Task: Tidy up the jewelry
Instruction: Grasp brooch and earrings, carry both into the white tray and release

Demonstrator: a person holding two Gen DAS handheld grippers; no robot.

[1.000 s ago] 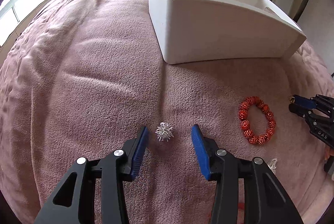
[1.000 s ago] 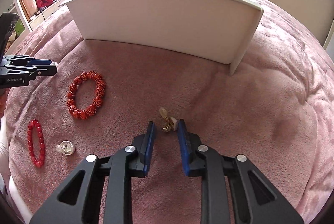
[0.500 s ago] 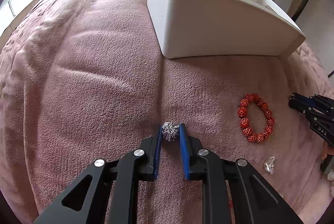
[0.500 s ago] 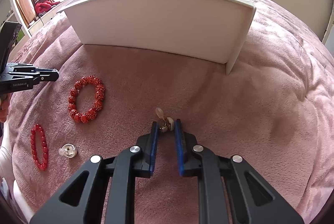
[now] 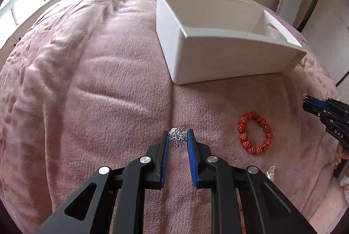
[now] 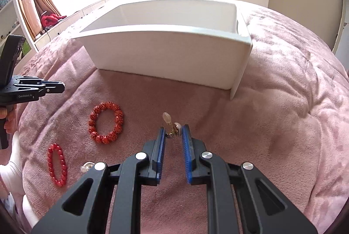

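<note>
Grippers, left (image 5: 178, 139) clamping a spiky silver ornament (image 5: 177, 139) and right (image 6: 173, 133) pinching a gold earring (image 6: 171, 129), are needing steady, unrelaxed carries over the white box (image 6: 170, 59) rim.

A plush, matt pink fleece blanket (image 5: 91, 85) with a short, rumpled nap is seen over the bed. The white box (image 5: 222, 59) looks like smooth, matt plastic. A spiky brooch (image 5: 178, 139) of bright, glinting silver metal is seen, and a gold-toned metal earring (image 6: 171, 129) with a glossy pearl-like bead. The orange bead bracelet (image 6: 105, 122) is carved and rough-textured; the red bead bracelet (image 6: 57, 165) is smooth and glossy. On each gripper, matt black plastic, ribbed blue pads (image 6: 161, 146) and polished metal screws are shown.
</note>
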